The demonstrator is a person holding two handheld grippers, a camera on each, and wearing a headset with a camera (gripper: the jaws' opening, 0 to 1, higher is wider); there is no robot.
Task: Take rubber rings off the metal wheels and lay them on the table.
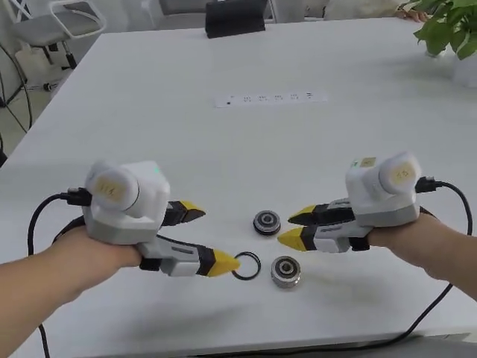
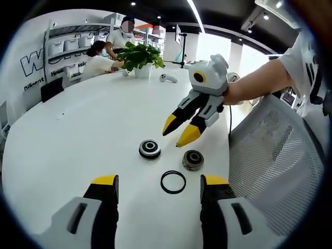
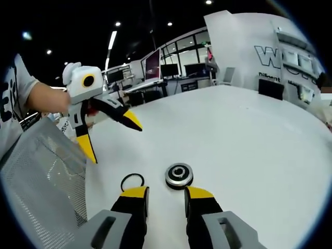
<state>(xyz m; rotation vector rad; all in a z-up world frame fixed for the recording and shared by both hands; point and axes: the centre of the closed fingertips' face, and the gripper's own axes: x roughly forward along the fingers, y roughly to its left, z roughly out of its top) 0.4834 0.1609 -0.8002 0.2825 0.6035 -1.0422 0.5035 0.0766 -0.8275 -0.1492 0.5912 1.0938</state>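
Two small metal wheels lie near the table's front edge. The farther wheel (image 1: 267,222) (image 2: 150,149) (image 3: 179,175) wears a black rubber ring. The nearer wheel (image 1: 286,271) (image 2: 193,160) looks bare metal. A loose black rubber ring (image 1: 247,265) (image 2: 173,182) (image 3: 133,181) lies flat on the table beside it. My left gripper (image 1: 210,237) (image 2: 160,181) is wide open, its lower tip just left of the loose ring. My right gripper (image 1: 288,227) (image 3: 167,193) is open with a narrower gap, empty, its tips just right of the ringed wheel.
The white table (image 1: 223,149) stretches far ahead, with a white socket strip (image 1: 270,98) mid-table. A plant (image 1: 451,30) stands at the far right corner, and a black box (image 1: 235,16) sits at the far edge. A mesh chair (image 2: 270,155) is close by.
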